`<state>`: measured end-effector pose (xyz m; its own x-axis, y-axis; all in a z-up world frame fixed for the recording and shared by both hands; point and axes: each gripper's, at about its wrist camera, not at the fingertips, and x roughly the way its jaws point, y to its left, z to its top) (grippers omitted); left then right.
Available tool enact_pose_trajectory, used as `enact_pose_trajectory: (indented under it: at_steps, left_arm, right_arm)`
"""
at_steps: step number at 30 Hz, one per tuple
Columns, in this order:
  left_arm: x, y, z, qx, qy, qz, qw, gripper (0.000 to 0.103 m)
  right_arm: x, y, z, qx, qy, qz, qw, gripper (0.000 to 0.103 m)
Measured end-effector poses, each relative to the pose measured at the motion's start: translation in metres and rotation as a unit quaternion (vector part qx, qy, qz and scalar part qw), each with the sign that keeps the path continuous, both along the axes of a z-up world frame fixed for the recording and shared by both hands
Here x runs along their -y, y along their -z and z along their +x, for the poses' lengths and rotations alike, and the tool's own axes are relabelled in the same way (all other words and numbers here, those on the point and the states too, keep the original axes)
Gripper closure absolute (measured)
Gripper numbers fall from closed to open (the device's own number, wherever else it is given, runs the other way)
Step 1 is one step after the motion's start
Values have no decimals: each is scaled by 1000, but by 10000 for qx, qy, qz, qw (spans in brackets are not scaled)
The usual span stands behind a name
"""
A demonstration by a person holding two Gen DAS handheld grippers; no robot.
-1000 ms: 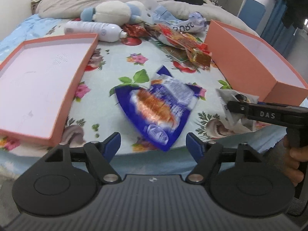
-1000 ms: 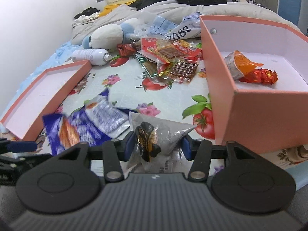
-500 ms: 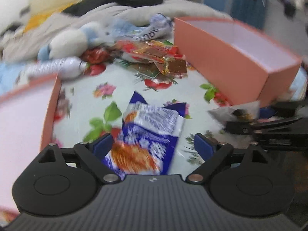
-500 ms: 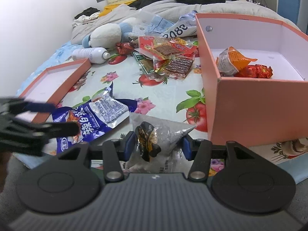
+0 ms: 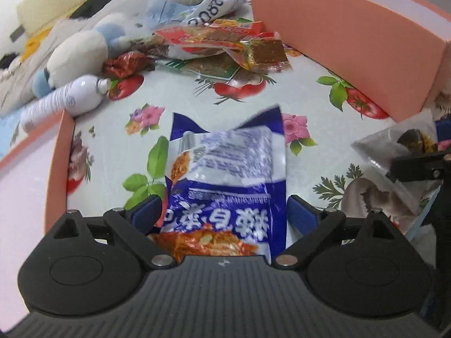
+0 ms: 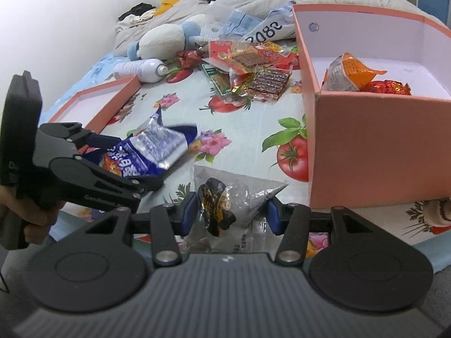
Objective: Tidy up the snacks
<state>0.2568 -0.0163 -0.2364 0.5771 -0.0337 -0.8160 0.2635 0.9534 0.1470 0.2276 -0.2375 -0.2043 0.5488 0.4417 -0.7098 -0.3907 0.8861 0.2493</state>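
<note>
Low in the frame, the left gripper stands wide around the blue snack bag; it should close squarely on the bag's edge. The right gripper pinches the clear packet at half width.

There is one big pink box and one flat pink lid. Two snacks lie inside the box: one orange bag and one red shiny packet. One blue snack bag and one grey snack bag are near the front. The pile of snack packets farther back is too mixed up to count. There is one white bottle and one soft toy.
</note>
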Motion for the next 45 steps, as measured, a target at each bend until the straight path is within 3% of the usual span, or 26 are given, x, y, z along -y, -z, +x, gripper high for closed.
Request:
enact_pose_trajectory:
  at_steps: [5,11,18,27,33,45]
  left_arm:
    - [5,-2,-5,-36,-313,-265,9992,27]
    - [17,-8,-8,-98,-728,-271,9969,40]
    - [13,-39,-19,-21,-1270,-666,9897,41]
    - [-1,-94,-48,337,-1525,-1241,9799,41]
    - [-1,-120,-75,511,-1459,-1534,9760,41]
    - [-10,-159,-118,714,-1176,-1905,9720,41]
  right_arm:
    - [-4,4,7,-60,-185,-80,9998,50]
    - [-8,2,12,-91,-298,-168,9994,50]
    - [-5,-15,7,85,-113,-150,9998,50]
    - [-10,-55,-17,501,351,-22,9981,50]
    - [-16,-87,-40,867,595,-139,9944,50]
    - [-12,-125,-87,1050,1278,-219,9860,50]
